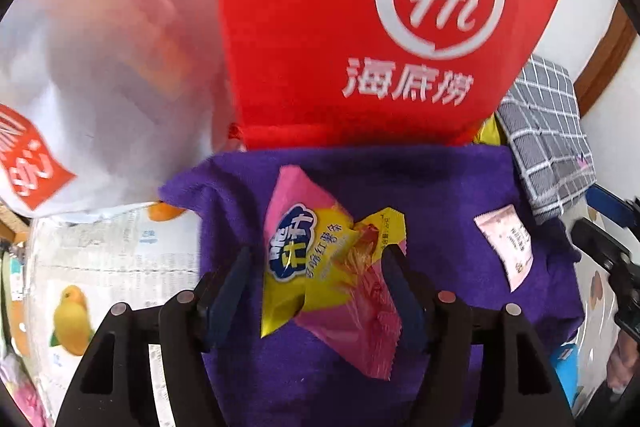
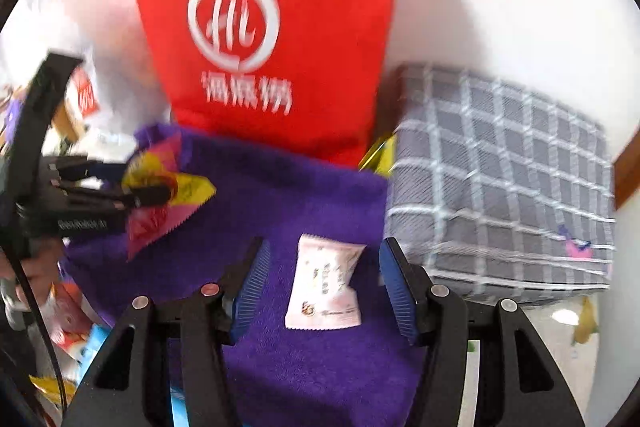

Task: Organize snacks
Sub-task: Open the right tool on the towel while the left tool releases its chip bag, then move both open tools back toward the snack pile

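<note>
Snack, pink and yellow, is pinched in the left gripper above the purple towel. The right gripper stands wide open around a pale packet lying on the towel.

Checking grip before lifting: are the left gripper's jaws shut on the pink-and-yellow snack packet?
Shut on it: the left gripper pinches the crumpled pink-and-yellow snack packet from both sides.

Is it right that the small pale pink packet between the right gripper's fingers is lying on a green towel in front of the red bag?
Not quite: the towel is purple, not green, as the right wrist view shows. The pale pink packet does lie on it between the right gripper fingers, in front of the red bag.
</note>
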`<state>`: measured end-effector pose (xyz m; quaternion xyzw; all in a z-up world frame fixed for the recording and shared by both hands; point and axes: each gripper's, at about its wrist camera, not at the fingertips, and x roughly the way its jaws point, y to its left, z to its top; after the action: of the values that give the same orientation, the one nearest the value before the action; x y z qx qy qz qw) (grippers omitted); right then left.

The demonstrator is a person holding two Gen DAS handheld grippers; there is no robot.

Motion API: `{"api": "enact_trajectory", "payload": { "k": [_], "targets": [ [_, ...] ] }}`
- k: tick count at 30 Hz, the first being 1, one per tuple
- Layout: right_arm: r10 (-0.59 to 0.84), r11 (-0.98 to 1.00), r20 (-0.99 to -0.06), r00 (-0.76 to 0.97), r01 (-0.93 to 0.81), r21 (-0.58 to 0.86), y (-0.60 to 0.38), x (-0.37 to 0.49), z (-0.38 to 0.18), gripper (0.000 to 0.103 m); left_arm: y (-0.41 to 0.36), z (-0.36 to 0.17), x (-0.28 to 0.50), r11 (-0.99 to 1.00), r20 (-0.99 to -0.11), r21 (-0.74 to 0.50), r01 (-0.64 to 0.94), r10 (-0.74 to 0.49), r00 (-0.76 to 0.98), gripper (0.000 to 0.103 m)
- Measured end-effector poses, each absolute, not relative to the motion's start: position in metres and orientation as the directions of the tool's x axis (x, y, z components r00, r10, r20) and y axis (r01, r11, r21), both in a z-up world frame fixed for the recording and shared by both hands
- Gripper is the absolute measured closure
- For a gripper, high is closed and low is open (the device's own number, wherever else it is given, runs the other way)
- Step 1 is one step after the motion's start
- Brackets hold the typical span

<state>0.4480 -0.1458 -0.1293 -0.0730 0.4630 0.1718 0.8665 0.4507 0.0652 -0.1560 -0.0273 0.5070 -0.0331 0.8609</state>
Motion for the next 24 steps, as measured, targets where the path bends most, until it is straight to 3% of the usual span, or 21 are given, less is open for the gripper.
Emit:
{"api": "enact_trajectory", "payload": {
  "k": [5,12,24],
  "targets": [
    [0.236,0.939,-0.779,0.581,-0.343,0.029,-0.144,0.416,-0.098,0.046,0.076,-0.113,0.425,0.994,-0.833,-0.113,0.012,-0.101,0.544,0.030],
    [0.195,0.943,-0.759,0.621,-0.331,-0.028,-0.142,0.356,-0.067,0.046,0.088,-0.073,0.361,0.987,-0.794,-0.160,0.030,-0.147,0.590,0.029],
    [0.181,0.973,-0.814,0.551,-0.219,0.068,-0.189,0.256,-0.088,0.046,0.096,-0.056,0.252,0.984,-0.784,-0.175,0.022,-0.153,0.601,0.029]
  ]
}}
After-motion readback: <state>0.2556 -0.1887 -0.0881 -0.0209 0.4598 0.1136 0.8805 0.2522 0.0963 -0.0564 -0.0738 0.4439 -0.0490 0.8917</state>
